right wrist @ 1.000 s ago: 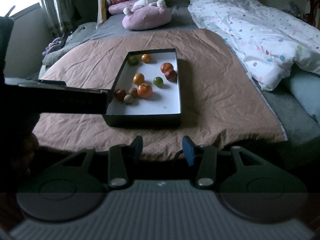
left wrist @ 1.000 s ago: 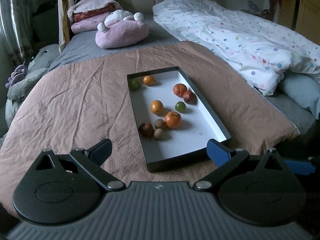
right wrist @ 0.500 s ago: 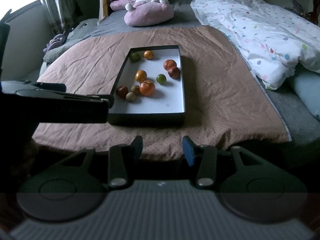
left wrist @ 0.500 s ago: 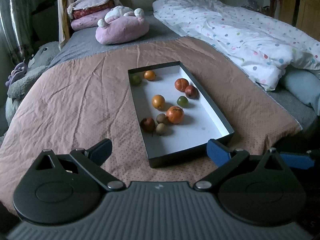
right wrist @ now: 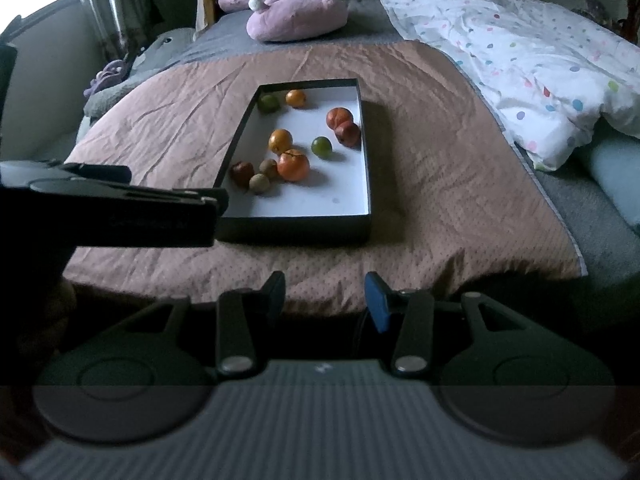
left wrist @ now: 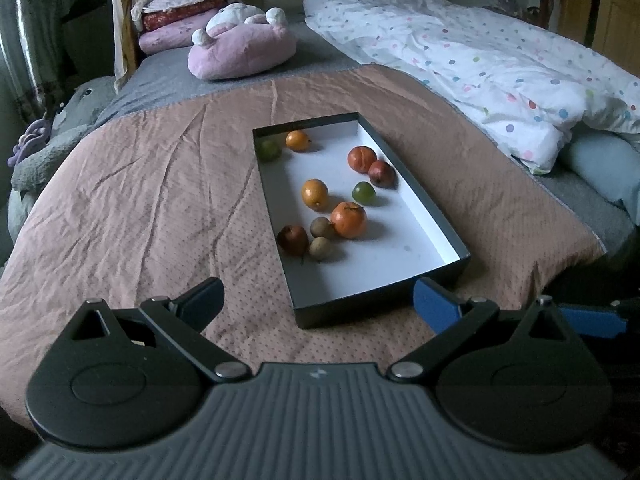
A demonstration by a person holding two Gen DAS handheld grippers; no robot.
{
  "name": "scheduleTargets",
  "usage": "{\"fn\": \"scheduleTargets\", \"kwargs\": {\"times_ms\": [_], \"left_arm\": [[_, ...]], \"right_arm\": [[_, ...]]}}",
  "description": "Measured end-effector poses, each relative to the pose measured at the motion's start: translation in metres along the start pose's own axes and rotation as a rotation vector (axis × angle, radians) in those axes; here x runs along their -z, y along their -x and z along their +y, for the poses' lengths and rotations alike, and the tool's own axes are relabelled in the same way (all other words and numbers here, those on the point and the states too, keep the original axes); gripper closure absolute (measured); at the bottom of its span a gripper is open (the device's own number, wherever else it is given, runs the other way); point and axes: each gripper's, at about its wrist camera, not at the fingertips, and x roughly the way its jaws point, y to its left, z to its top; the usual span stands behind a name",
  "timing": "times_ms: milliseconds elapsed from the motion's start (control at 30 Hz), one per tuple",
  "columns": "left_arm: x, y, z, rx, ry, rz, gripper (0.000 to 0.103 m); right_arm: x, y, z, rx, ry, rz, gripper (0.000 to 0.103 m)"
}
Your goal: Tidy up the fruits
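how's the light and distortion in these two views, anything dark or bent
Left wrist view: dim, soft daylight; fruits in the box throw short shadows to the right; fisheye curves the bed edge. Right wrist view: blown-out window at top left, bottom band darkened, left hand-held gripper a near-black silhouette.

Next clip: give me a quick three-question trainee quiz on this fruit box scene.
1. True or false: every fruit lies inside the shallow box.
2. How many green fruits are in the box?
3. Which stands wider open: A) the left hand-held gripper, B) the right hand-held gripper?

Key: 1 true. 2 two: the green fruit in mid-box, the far-corner green fruit. 3 A; neither holds anything.
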Motion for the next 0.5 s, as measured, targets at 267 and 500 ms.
{"fn": "scheduleTargets", "kwargs": {"times_ms": [267, 500], "left_arm": [[0.0009, -0.0029, 0.0003, 0.004, -0.002, 0.005, 0.001], [0.0019, -0.0055, -0.0005, 0.006, -0.006, 0.012, 0.001]], "right_arm": [[0.0, -0.0014, -0.0009, -0.001, -0.002, 0.006, 0.057], [0.0011, -0.0033, -0.0016, -0.001, -0.004, 0.009, 0.057]]}}
